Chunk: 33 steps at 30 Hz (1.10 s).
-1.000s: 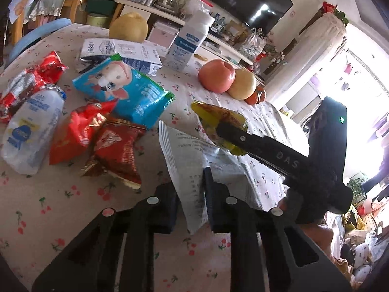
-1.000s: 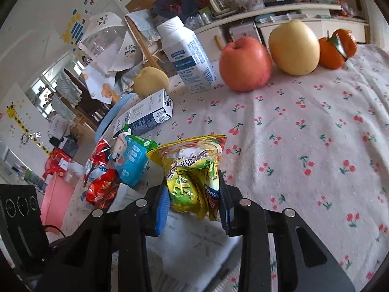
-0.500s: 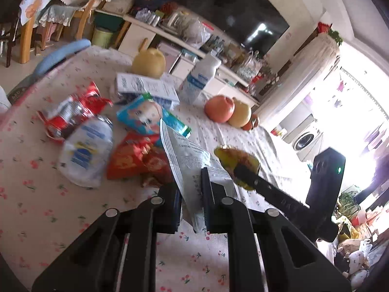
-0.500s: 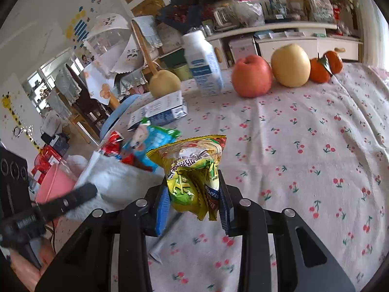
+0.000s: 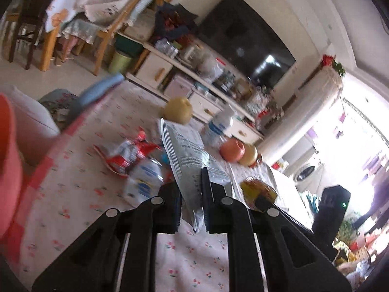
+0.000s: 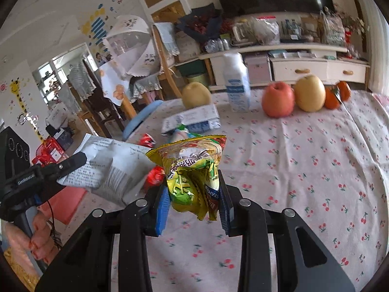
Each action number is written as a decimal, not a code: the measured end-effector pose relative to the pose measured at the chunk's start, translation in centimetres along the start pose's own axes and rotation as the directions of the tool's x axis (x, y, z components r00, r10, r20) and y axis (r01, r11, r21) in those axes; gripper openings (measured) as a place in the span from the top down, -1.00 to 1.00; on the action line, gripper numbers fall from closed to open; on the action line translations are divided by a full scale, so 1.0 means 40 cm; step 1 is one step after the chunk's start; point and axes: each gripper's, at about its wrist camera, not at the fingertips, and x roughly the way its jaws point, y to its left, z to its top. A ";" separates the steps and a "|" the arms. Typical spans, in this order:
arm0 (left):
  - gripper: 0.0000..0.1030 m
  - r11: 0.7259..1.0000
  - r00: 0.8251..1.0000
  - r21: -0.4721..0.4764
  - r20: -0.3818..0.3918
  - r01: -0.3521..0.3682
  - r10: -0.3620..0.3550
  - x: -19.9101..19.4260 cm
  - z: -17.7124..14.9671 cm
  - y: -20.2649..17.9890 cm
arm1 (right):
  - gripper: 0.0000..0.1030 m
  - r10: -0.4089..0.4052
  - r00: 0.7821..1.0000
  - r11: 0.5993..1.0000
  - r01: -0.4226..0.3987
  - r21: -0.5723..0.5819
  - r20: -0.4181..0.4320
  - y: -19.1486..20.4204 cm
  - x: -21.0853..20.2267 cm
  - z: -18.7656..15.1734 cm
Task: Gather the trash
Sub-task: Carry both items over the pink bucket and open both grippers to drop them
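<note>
My left gripper (image 5: 190, 189) is shut on a silver printed wrapper (image 5: 187, 150), held up above the cherry-print tablecloth (image 5: 73, 189). The same wrapper (image 6: 109, 168) shows at the left of the right wrist view, pinched by the left gripper's fingers (image 6: 70, 161). My right gripper (image 6: 193, 194) is shut on a crumpled yellow-green snack bag (image 6: 192, 168), also lifted off the table. The yellow bag (image 5: 257, 189) appears at the right of the left wrist view. Red wrappers (image 5: 126, 153) and a white-blue packet (image 5: 143, 180) lie on the table.
A pink bin (image 5: 9, 160) with a white liner stands at the table's left edge. A red apple (image 6: 277, 99), a yellow pear (image 6: 310, 93), oranges (image 6: 338, 95), a white bottle (image 6: 237, 82), another pear (image 6: 195, 95) and a white-blue carton (image 6: 192, 121) stand on the table's far side. Chairs stand beyond.
Both grippers have risen and swung left toward the pink bin, each carrying its wrapper. The silver wrapper has come off the table. The pink bin has come into the left wrist view.
</note>
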 end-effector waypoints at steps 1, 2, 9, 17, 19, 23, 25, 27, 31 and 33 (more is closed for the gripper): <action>0.70 1.000 1.000 -0.008 0.015 -0.009 0.010 -0.012 0.008 0.011 | 0.31 0.009 1.000 1.000 -0.009 -0.012 0.003 0.019 -0.001 0.004; 0.70 1.000 0.999 -0.023 0.035 -0.017 0.017 -0.029 0.020 0.028 | 0.31 0.016 1.000 1.000 -0.016 -0.020 0.005 0.033 -0.002 0.006; 0.70 0.989 0.980 -0.106 0.160 -0.100 0.117 -0.149 0.075 0.118 | 0.31 0.111 0.994 0.989 -0.111 -0.095 -0.004 0.186 0.027 0.020; 0.70 0.927 0.895 -0.214 0.265 -0.309 0.360 -0.287 0.120 0.246 | 0.31 0.242 0.967 0.941 -0.253 -0.225 -0.075 0.441 0.110 0.017; 0.70 0.901 0.869 -0.253 0.268 -0.353 0.416 -0.316 0.125 0.285 | 0.31 0.267 0.959 0.924 -0.284 -0.258 -0.100 0.509 0.137 0.011; 0.70 0.845 0.818 -0.303 0.253 -0.440 0.517 -0.350 0.140 0.347 | 0.31 0.298 0.943 0.893 -0.331 -0.305 -0.149 0.622 0.191 -0.008; 0.70 0.825 0.804 -0.328 0.241 -0.460 0.544 -0.365 0.142 0.376 | 0.31 0.315 0.933 0.876 -0.357 -0.324 -0.176 0.685 0.227 -0.023; 0.69 0.801 0.789 -0.357 0.223 -0.481 0.573 -0.374 0.144 0.410 | 0.31 0.315 0.928 0.868 -0.367 -0.335 -0.198 0.732 0.257 -0.036; 0.56 0.770 0.779 -0.382 0.173 -0.512 0.603 -0.374 0.145 0.442 | 0.04 0.265 0.934 0.860 -0.341 -0.380 -0.240 0.800 0.326 -0.074; 0.19 0.761 0.775 -0.365 0.144 -0.536 0.615 -0.359 0.147 0.442 | -0.30 0.275 0.933 0.867 -0.345 -0.360 -0.233 0.803 0.328 -0.090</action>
